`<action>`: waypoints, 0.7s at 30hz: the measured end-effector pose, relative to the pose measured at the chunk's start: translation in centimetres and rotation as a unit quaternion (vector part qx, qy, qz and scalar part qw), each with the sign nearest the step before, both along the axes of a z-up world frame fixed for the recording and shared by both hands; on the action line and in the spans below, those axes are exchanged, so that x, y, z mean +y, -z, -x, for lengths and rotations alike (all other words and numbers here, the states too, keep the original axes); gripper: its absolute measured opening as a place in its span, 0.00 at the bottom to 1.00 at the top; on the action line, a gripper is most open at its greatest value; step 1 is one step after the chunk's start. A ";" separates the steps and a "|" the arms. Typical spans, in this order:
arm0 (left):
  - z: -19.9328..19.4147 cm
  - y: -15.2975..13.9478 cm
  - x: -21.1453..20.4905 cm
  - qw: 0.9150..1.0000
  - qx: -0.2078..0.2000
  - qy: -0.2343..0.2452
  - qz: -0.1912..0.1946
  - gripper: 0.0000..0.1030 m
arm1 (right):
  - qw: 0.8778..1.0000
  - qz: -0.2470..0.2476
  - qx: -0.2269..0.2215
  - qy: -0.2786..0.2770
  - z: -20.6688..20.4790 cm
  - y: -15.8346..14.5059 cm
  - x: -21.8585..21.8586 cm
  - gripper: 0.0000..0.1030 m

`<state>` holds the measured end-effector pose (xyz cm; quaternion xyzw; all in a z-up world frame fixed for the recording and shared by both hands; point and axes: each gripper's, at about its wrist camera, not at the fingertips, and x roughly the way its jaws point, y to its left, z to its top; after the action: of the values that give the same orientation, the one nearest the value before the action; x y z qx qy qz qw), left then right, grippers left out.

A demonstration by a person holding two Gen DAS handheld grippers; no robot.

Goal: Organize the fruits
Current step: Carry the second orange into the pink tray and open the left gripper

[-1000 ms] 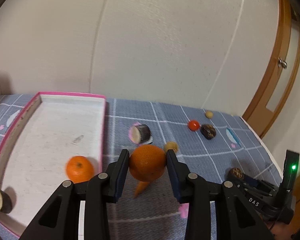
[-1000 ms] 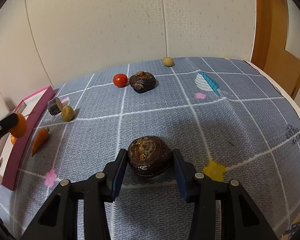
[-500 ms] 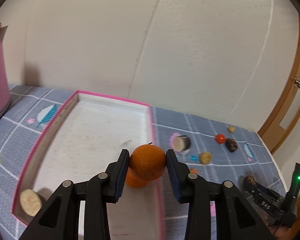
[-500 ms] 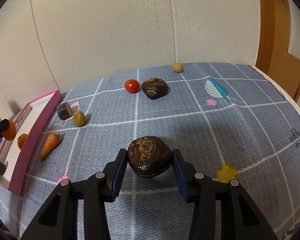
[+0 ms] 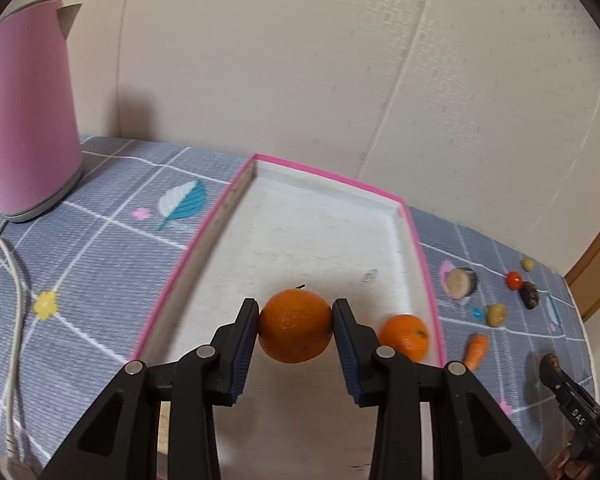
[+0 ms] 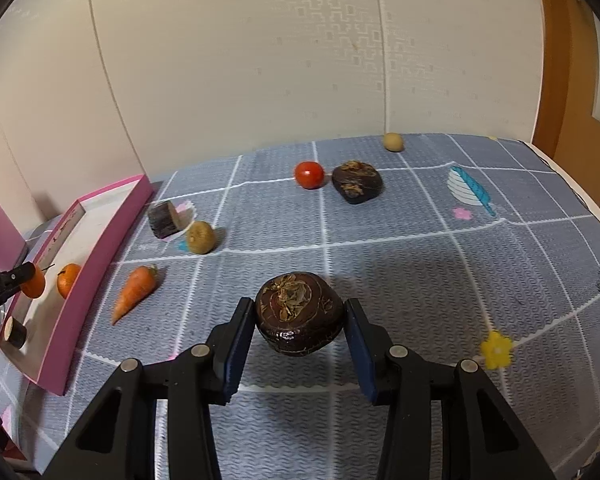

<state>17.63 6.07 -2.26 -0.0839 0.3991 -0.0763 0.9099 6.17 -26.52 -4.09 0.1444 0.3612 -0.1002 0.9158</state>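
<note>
My left gripper (image 5: 295,327) is shut on an orange tangerine (image 5: 295,325), held above the near part of the pink-rimmed white tray (image 5: 328,220). A second tangerine (image 5: 404,337) lies in the tray by its right wall. My right gripper (image 6: 299,315) is shut on a dark brown flattened fruit (image 6: 299,313), held above the blue mat. In the right wrist view the tray (image 6: 100,236) is at the far left, holding the tangerine (image 6: 68,279) and a dark cut piece (image 6: 15,332); the left gripper (image 6: 26,278) with its tangerine shows there too.
A pink kettle (image 5: 24,108) and white cable (image 5: 14,320) stand left of the tray. On the mat lie a carrot (image 6: 136,290), a cut purple piece (image 6: 165,218), a brownish round fruit (image 6: 201,237), a tomato (image 6: 309,174), another dark fruit (image 6: 357,181) and a small yellow ball (image 6: 393,141).
The left gripper carried its tangerine leftward, from over the mat to over the tray, and the kettle came into view. The right gripper shifted a little with its dark fruit.
</note>
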 end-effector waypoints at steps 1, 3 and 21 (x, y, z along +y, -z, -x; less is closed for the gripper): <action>0.0 0.0 0.3 1.000 0.001 -0.004 0.000 0.37 | 1.000 0.000 0.000 -0.002 -0.1 0.0 0.2 0.44; -0.2 0.1 0.9 1.000 0.003 -0.014 0.003 0.37 | 1.000 0.002 0.000 -0.008 -0.1 0.0 0.7 0.44; -0.3 -0.5 3.4 0.997 -0.002 -0.070 0.018 0.39 | 1.000 0.004 0.000 -0.022 -0.4 0.2 1.8 0.44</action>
<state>17.95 9.52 -1.72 -0.1283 0.3892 -0.0194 0.9120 6.60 -24.73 -4.30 0.1329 0.3637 -0.0819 0.9184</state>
